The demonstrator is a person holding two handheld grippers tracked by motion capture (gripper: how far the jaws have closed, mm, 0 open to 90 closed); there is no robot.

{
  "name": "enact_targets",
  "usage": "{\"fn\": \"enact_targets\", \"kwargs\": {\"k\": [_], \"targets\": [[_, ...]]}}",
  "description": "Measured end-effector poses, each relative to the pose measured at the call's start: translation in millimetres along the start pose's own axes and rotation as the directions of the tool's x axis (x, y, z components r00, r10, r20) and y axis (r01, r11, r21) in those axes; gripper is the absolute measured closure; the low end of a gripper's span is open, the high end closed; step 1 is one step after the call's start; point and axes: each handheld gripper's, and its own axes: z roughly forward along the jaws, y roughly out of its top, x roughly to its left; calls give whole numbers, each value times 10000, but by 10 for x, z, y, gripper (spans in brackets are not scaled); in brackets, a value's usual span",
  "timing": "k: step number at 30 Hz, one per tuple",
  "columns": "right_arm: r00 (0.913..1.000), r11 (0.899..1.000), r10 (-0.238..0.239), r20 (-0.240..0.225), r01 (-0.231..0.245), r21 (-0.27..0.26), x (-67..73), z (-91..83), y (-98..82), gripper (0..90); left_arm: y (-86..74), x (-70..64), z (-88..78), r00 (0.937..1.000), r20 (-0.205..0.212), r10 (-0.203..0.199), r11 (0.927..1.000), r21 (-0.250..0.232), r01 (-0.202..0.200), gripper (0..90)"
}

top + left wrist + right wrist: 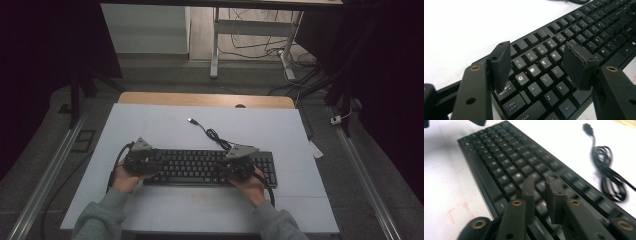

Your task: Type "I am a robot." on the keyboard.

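Note:
A black keyboard [200, 167] lies across the white mat in front of the person. Its coiled cable [212, 134] runs off the back edge and ends in a loose USB plug [191, 120]. My left gripper [144, 160] hovers low over the keyboard's left end. In the left gripper view it [539, 65] stands open wide above the Q, W and E keys [534, 71], with nothing between the pads. My right gripper [239, 164] is over the keyboard's right half. In the right gripper view it [541, 186] is open by a narrow gap above the keys [499, 157], holding nothing.
The white mat [165, 125] covers a wooden table whose far edge [205, 99] shows beyond it. The cable coil [609, 170] lies on the mat behind the keyboard. A desk frame [250, 30] and floor cables stand farther back, with metal rails [45, 180] along both sides.

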Motion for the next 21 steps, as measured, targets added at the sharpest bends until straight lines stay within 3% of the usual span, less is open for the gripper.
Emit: {"fn": "enact_targets", "kwargs": {"k": [7, 21], "targets": [[9986, 9994, 324, 422, -319, -111, -134, -171, -127, 624, -3, 9, -2, 10000, 1, -21, 10000, -8, 21, 396], [9948, 9983, 586, 831, -580, -96, -254, -422, -330, 584, -3, 12, -1, 10000, -4, -37, 10000, -16, 37, 394]]}}
